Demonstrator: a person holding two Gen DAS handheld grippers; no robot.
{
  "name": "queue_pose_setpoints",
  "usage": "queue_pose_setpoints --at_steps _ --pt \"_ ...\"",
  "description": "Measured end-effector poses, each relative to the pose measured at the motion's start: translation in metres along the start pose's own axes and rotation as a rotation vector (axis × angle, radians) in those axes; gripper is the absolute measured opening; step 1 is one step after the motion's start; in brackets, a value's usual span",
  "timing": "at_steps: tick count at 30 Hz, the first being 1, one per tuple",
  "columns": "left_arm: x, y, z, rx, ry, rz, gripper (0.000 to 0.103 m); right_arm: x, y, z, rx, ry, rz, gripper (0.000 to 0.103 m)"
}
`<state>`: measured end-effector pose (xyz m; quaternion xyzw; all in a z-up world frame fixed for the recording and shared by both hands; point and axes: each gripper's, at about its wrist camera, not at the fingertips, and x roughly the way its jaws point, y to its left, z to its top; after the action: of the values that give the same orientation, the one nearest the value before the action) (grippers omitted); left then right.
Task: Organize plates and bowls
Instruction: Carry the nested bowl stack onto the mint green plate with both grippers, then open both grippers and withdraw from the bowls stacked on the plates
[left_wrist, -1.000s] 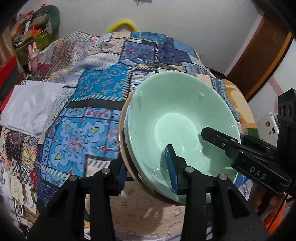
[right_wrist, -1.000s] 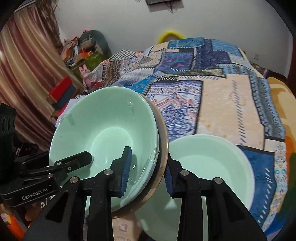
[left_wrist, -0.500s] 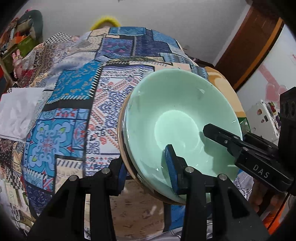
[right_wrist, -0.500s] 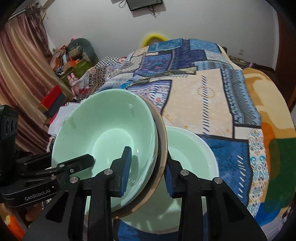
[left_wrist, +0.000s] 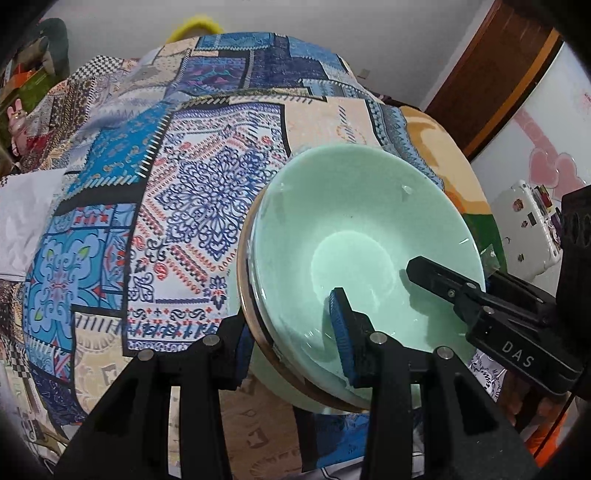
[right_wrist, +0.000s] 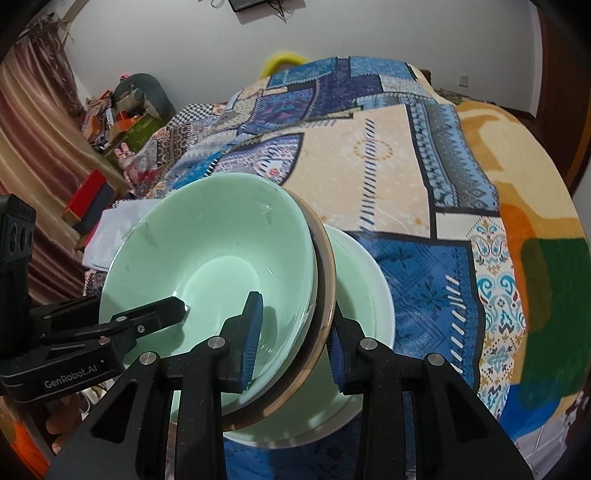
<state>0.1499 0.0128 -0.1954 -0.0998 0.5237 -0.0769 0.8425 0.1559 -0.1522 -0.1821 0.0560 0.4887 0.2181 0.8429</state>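
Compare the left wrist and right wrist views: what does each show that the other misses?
Only the left wrist view shows the white appliance with stickers and the wooden door frame.

Only the right wrist view shows the second green bowl on the bed, the curtain and the wall screen.

Both show the held green bowl with its brown-rimmed plate, clamped by the left hand-held gripper and right hand-held gripper, and the patchwork blanket.

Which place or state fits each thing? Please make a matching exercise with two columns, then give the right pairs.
Things:
1. held bowl
2. second bowl
3. white cloth
4. yellow ring

Places or states:
A. at the far end of the quilt
B. gripped at the rim by both grippers, left and right
C. flat on the quilt's left side
D. resting on the quilt beneath the held one

Pairs: 1-B, 2-D, 3-C, 4-A
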Motion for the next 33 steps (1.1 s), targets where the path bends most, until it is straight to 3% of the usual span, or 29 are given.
queue_pose_setpoints --at_steps 5,13,17,20,26,33 --pt "0.012 -0.002 -0.003 0.008 0.032 0.002 0.039 0.006 -0.006 -0.006 0.012 0.018 0.003 0.030" --pt "0.012 -0.001 -0.003 0.020 0.020 -0.015 0.039 0.006 -0.008 -0.010 0.028 0.002 0.027 0.032" --pt "0.008 -0.002 -0.004 0.027 -0.003 0.022 0.049 0.005 -0.010 -0.011 0.047 0.017 0.042 0.034" --pt "-0.001 0.000 -0.006 0.019 -0.021 0.026 0.054 -0.003 -0.007 -0.014 0.039 0.001 0.014 0.041" --pt "-0.039 -0.005 -0.008 0.033 -0.115 0.048 0.056 -0.040 0.006 -0.013 -0.011 -0.083 -0.014 0.047" --pt "-0.114 -0.020 -0.016 0.054 -0.325 0.044 0.062 -0.107 0.028 -0.007 -0.081 -0.255 -0.016 0.047"
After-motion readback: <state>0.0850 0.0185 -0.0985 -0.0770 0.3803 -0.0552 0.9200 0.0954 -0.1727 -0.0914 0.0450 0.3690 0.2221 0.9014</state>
